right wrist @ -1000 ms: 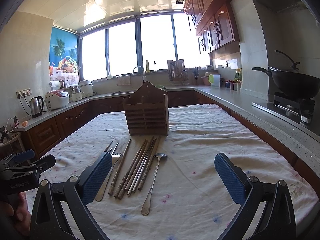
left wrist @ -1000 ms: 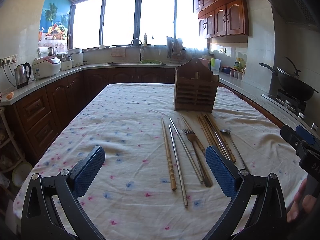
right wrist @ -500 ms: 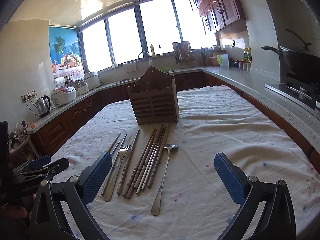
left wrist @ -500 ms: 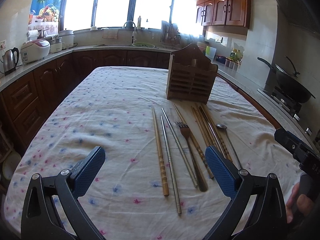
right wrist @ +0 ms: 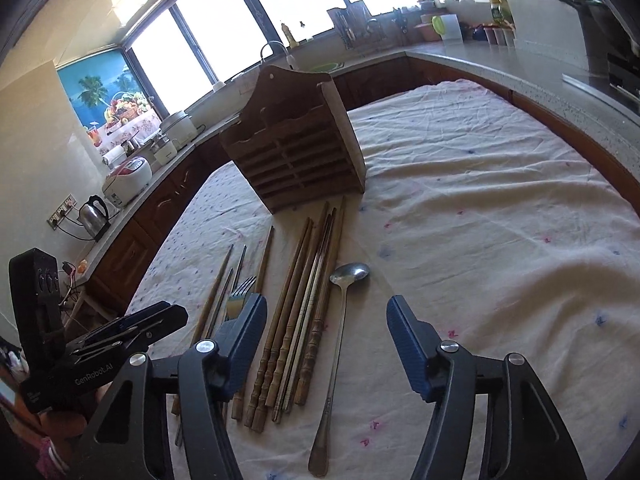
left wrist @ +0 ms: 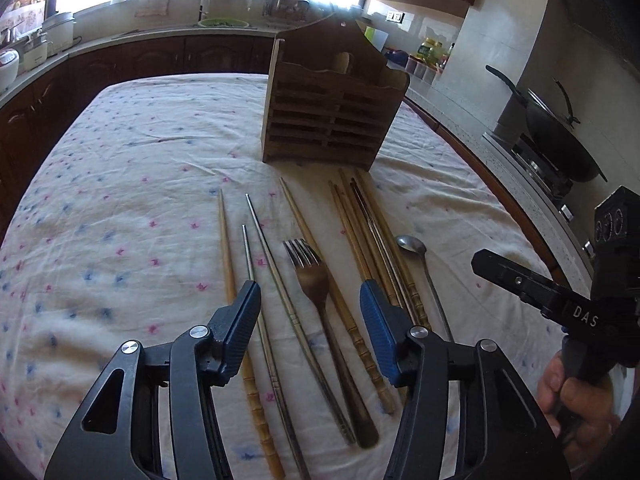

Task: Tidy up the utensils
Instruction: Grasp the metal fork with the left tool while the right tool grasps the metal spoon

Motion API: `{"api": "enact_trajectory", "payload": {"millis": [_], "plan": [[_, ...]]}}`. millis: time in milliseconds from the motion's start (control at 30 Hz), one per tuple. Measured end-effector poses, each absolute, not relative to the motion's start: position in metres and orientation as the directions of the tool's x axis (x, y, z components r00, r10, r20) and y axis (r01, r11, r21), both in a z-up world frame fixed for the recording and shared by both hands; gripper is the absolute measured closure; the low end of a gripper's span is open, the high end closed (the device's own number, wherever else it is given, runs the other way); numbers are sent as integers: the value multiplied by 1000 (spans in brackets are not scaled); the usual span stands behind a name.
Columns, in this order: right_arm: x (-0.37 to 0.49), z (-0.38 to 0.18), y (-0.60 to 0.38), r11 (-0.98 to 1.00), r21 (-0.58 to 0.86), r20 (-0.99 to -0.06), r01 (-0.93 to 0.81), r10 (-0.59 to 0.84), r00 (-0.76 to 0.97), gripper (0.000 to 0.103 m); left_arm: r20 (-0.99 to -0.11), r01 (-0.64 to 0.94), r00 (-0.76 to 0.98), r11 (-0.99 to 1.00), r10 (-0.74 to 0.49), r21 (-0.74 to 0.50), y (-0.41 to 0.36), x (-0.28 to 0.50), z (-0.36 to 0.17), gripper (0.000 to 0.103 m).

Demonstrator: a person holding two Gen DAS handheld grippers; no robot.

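Blue-padded left gripper (left wrist: 310, 312) is hovering, jaws apart, over metal fork (left wrist: 316, 280) at lower centre; blue-padded right gripper (right wrist: 326, 332) is gaping above long-handled steel spoon (right wrist: 340, 320), below slatted wooden holder (right wrist: 296, 156).

Brown holder (left wrist: 332, 120), white tablecloth (left wrist: 120, 200) with seemingly pink-blue flecks.

Around my bench I see a black wok (left wrist: 560, 136) on the stove at right, a steel kettle (right wrist: 94, 216) and white rice cooker (right wrist: 128, 180) along the left counter, and a palm-tree poster (right wrist: 106, 100) beside the window.
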State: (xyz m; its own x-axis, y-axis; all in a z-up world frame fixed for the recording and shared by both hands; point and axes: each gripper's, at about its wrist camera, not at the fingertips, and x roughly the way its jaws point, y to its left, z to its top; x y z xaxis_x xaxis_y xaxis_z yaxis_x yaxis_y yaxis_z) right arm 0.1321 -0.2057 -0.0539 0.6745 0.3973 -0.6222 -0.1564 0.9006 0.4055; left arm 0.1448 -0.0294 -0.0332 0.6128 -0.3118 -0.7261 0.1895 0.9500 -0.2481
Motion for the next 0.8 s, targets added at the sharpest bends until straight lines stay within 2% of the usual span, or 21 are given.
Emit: {"api": "enact_trajectory", "payload": {"millis": [167, 267, 333, 567, 667, 733, 767, 800], "plan": [[158, -70, -203, 887, 436, -672, -150, 432, 602, 48, -783, 198, 514, 937, -350, -289, -35, 172, -52, 67], [170, -81, -203, 874, 467, -693, -136, 458, 557, 56, -803, 194, 473, 931, -364, -308, -35, 184, -60, 73], [176, -86, -204, 870, 476, -704, -132, 466, 535, 61, -804, 195, 472, 932, -361, -304, -35, 189, -59, 75], [192, -93, -206, 840, 526, -698, -134, 517, 496, 66, -817, 195, 410, 914, -405, -356, -34, 206, -67, 78], [197, -96, -209, 826, 551, -692, -122, 533, 486, 77, -819, 212, 409, 915, -402, -343, -37, 205, -66, 81], [197, -98, -210, 824, 554, -695, -118, 536, 479, 91, -816, 218, 407, 911, -411, -350, -37, 204, -66, 88], [198, -98, -209, 821, 557, -694, -121, 541, 476, 92, -816, 217, 407, 911, -411, -351, -37, 204, -66, 97], [198, -98, -208, 816, 564, -691, -126, 550, 470, 96, -812, 215, 407, 908, -419, -360, -36, 203, -66, 98]]}}
